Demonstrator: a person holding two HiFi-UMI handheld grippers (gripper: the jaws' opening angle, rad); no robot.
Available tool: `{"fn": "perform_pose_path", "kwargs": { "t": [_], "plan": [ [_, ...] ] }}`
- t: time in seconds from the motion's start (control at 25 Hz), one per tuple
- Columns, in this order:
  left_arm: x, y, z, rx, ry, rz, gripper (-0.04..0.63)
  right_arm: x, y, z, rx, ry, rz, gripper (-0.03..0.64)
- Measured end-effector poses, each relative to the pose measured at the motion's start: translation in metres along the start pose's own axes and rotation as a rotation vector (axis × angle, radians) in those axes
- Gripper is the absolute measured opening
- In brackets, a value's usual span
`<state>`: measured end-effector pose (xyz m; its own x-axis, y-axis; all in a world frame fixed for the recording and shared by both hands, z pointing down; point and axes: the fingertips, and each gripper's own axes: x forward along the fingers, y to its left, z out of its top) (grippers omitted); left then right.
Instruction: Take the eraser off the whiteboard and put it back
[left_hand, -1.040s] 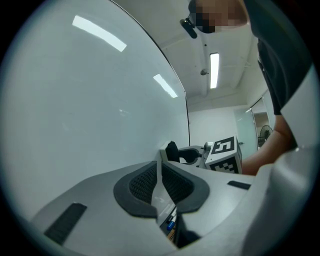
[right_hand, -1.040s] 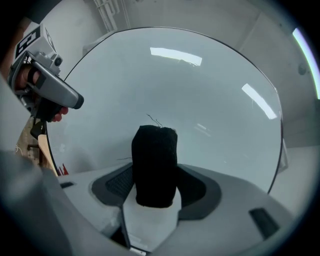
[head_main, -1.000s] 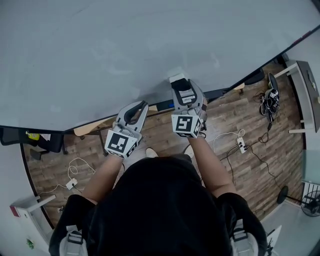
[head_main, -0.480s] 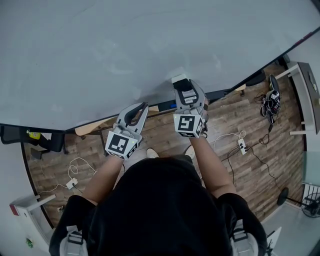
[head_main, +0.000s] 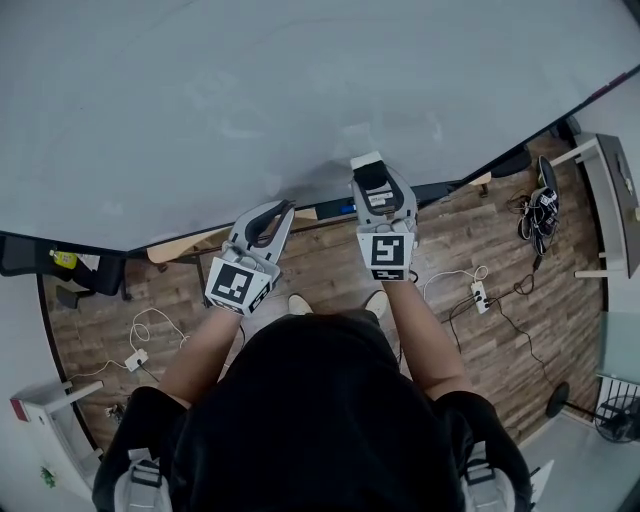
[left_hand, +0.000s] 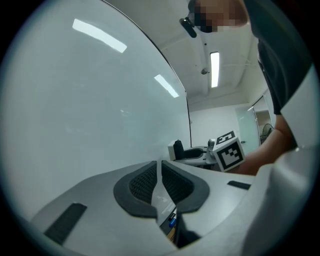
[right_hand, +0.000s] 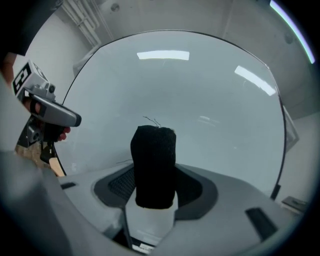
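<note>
Firmly Gripped, the Eraser Sat by the Whiteboard's Lower Edge

We saw the right gripper (head_main: 375, 188) clamped on the eraser (head_main: 362, 160), its jaws having just been closing with that block between them. In the right gripper view the pads pressed on both sides of the eraser, whose black felt end stood up beyond the fingertips above a white body, a couple of loose threads at the top. From the head view we placed the eraser at the lower edge of the whiteboard (head_main: 250, 100), right of that edge's middle; whether it touched the board we could not tell. The left gripper (head_main: 282, 212) was clenched with nothing in it: in the left gripper view its two dark pads met along a thin seam. It pointed at the same lower edge, just left of the right gripper. Below the board we noted a wooden floor (head_main: 470, 220) with white cables (head_main: 450, 272) and a power strip (head_main: 478, 293) lying on it.
</note>
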<state>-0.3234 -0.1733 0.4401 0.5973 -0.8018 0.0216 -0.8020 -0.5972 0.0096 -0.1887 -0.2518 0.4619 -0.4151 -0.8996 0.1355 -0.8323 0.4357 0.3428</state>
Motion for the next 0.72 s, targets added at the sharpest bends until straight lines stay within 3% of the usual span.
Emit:
{"fn": "perform_pose_path", "kwargs": {
  "t": [0.4, 0.72],
  "plan": [
    [-0.007, -0.003, 0.006, -0.010, -0.005, 0.019, 0.026, -0.038, 0.007, 0.029, 0.194, -0.047, 0.191, 0.221],
    [-0.002, -0.032, 0.028, -0.011, -0.025, 0.053, 0.026, -0.069, -0.003, 0.054, 0.309, -0.108, 0.386, 0.221]
  ]
}}
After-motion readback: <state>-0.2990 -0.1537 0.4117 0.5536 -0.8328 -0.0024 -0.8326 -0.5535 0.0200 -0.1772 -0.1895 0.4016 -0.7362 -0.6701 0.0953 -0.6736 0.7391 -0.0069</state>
